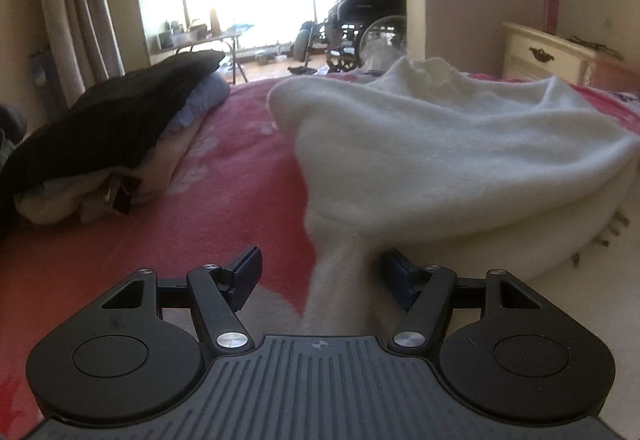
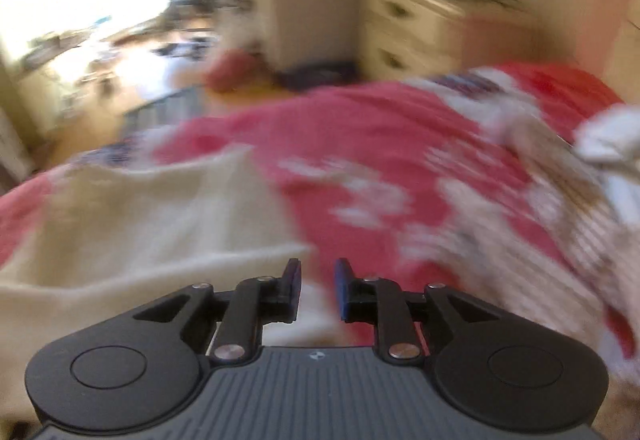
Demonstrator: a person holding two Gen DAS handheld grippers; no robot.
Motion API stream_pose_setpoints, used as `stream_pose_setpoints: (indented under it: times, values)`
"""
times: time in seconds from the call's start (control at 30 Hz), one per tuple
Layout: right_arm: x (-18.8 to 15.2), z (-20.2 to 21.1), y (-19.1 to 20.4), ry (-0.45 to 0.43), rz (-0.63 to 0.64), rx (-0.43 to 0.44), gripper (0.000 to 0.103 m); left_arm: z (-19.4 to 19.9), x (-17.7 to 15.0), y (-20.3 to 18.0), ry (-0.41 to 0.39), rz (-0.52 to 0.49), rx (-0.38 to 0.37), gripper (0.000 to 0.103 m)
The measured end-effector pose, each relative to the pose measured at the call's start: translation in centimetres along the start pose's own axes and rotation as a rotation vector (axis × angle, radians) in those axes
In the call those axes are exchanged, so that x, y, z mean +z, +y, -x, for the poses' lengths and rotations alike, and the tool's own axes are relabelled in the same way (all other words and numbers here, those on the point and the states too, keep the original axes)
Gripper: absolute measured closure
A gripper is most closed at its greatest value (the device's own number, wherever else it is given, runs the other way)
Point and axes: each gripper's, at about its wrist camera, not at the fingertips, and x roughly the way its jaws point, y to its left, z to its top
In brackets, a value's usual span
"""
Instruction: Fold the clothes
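Note:
A cream-white fleece garment (image 1: 460, 156) lies bunched on the red patterned bedspread (image 1: 224, 192). A sleeve-like strip of it runs down between the fingers of my left gripper (image 1: 320, 272), which is wide open and not pinching it. In the right wrist view, which is blurred by motion, the same cream garment (image 2: 132, 216) lies flat at the left. My right gripper (image 2: 317, 280) is partly open and empty, just past the garment's right edge over the bedspread (image 2: 380, 144).
A stack of folded clothes topped by a black one (image 1: 108, 120) sits on the bed at the left. A cream dresser (image 1: 548, 56) (image 2: 416, 28) stands beyond the bed at the right. A wheelchair (image 1: 360, 24) stands by the bright window. White cloth (image 2: 612, 144) lies at the far right.

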Motion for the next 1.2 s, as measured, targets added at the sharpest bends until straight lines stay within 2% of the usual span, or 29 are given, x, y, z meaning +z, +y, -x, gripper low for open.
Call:
stream_pose_setpoints:
  times: [0.03, 0.1, 0.13, 0.17, 0.23, 0.37, 0.5, 0.53, 0.57, 0.6, 0.73, 0.83, 0.9, 0.97, 1.1, 1.13, 1.2]
  values:
    - [0.2, -0.1, 2.5, 0.011, 0.055, 0.076, 0.081, -0.1, 0.0, 0.2, 0.009, 0.016, -0.005, 0.036]
    - [0.6, -0.4, 7.9, 0.044, 0.17, 0.248, 0.063, -0.2, 0.2, 0.8, 0.033, 0.059, -0.019, 0.036]
    - [0.5, -0.7, 10.8, 0.058, 0.234, 0.328, 0.048, -0.3, 0.2, 1.1, 0.044, 0.081, -0.026, 0.037]
    - [0.3, -1.0, 13.7, 0.072, 0.302, 0.405, 0.044, -0.4, 0.3, 1.3, 0.054, 0.1, -0.033, 0.037]
    - [-0.1, -1.6, 20.2, 0.091, 0.462, 0.493, 0.043, -0.5, 0.3, 1.7, 0.069, 0.135, -0.049, 0.038]
    - [-0.8, -3.1, 31.1, 0.104, 0.703, 0.505, 0.043, -0.4, 0.2, 1.8, 0.075, 0.151, -0.063, 0.043]
    - [-1.7, -6.1, 37.9, 0.202, 0.859, 0.409, 0.037, -0.4, 0.1, 1.6, 0.075, 0.147, -0.081, 0.054]
    - [-2.2, -7.0, 38.6, 0.228, 0.883, 0.361, 0.048, -0.3, 0.2, 1.6, 0.076, 0.146, -0.089, 0.058]
    - [-2.6, -8.0, 39.3, 0.253, 0.906, 0.313, 0.083, -0.3, 0.2, 1.6, 0.078, 0.146, -0.094, 0.059]
    - [-2.6, -8.2, 39.2, 0.251, 0.88, 0.296, 0.091, -0.3, 0.2, 1.7, 0.085, 0.156, -0.098, 0.063]
    - [-1.1, -6.0, 34.9, 0.103, 0.627, 0.394, 0.092, -0.4, 0.2, 2.8, 0.126, 0.25, -0.117, 0.068]
    - [-1.3, -6.6, 32.6, 0.043, 0.467, 0.464, 0.092, -0.5, 0.2, 3.7, 0.149, 0.319, -0.134, 0.071]
    - [-1.6, -7.9, 31.9, 0.036, 0.384, 0.518, 0.092, -0.4, 0.0, 4.2, 0.157, 0.35, -0.141, 0.072]
    - [-2.1, -9.7, 32.4, 0.029, 0.353, 0.56, 0.092, -0.4, -0.1, 4.7, 0.163, 0.382, -0.147, 0.074]
    - [-3.0, -13.3, 33.6, 0.109, 0.327, 0.587, 0.089, -0.5, -0.3, 5.9, 0.165, 0.432, -0.174, 0.074]
    - [-2.3, -12.8, 33.0, 0.113, 0.293, 0.608, 0.087, -0.5, -0.4, 6.1, 0.165, 0.445, -0.181, 0.074]
    - [-0.5, -11.2, 31.5, 0.124, 0.227, 0.652, 0.075, -0.5, -0.4, 6.2, 0.166, 0.454, -0.189, 0.074]
